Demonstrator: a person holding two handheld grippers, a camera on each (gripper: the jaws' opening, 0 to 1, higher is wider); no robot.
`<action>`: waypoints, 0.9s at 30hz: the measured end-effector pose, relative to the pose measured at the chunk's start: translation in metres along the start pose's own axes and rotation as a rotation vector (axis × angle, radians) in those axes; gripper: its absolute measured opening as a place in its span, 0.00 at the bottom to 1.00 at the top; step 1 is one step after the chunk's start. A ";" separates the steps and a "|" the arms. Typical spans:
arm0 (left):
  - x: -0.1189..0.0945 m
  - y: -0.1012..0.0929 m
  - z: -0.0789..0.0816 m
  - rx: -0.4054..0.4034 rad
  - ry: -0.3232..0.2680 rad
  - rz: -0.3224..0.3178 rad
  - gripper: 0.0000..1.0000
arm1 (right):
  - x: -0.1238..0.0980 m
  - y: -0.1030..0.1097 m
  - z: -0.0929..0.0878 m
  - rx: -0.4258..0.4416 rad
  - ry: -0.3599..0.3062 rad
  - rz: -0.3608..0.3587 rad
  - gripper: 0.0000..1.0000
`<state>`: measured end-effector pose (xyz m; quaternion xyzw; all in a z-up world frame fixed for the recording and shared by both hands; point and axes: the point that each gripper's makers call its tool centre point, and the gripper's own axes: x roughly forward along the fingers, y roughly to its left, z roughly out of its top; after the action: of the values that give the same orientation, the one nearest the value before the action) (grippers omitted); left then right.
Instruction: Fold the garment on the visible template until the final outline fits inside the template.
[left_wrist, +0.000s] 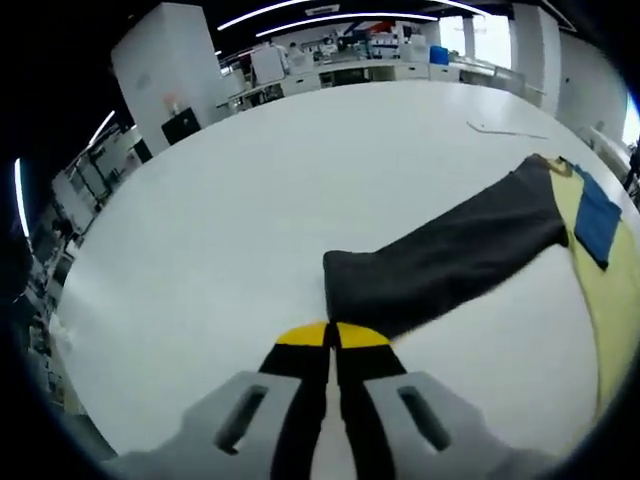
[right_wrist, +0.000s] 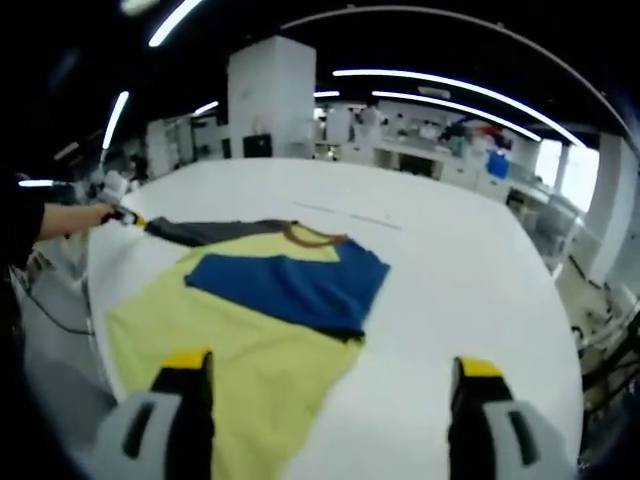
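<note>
Left gripper (left_wrist: 330, 336), bottom centre of the left gripper view: yellow-tipped jaws pressed together at the cuff edge of the dark grey cloth sleeve (left_wrist: 450, 255); actual pinch on fabric impossible to confirm. Sleeve stretched toward the right edge, joining the yellow, blue and grey shirt (right_wrist: 270, 300). Right gripper (right_wrist: 330, 375), bottom of the right gripper view: jaws wide apart, holding nothing, over the shirt's near hem on the white table (right_wrist: 450, 280). Likely risks: sleeve slipping free; unpinned body dragging or bunching.

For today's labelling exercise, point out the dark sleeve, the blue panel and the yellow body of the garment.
dark sleeve (left_wrist: 450, 255), left gripper view, middle of the sleeve.
blue panel (right_wrist: 295, 285), right gripper view, centre of the panel.
yellow body (right_wrist: 250, 370), right gripper view, lower yellow area.
</note>
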<state>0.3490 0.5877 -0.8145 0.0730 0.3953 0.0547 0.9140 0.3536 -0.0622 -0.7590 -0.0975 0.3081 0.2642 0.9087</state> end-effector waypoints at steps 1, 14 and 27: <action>0.000 0.000 0.000 0.002 0.000 -0.001 0.00 | 0.000 0.000 0.000 -0.002 0.001 0.000 0.99; 0.003 -0.007 -0.001 -0.145 -0.008 -0.026 0.20 | 0.001 0.008 0.003 -0.011 -0.006 0.014 0.99; 0.001 -0.017 -0.026 -0.284 0.080 0.012 0.19 | -0.009 0.015 0.009 0.036 -0.037 0.068 0.99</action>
<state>0.3316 0.5736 -0.8361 -0.0569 0.4193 0.1181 0.8983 0.3442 -0.0506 -0.7470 -0.0655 0.2990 0.2909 0.9065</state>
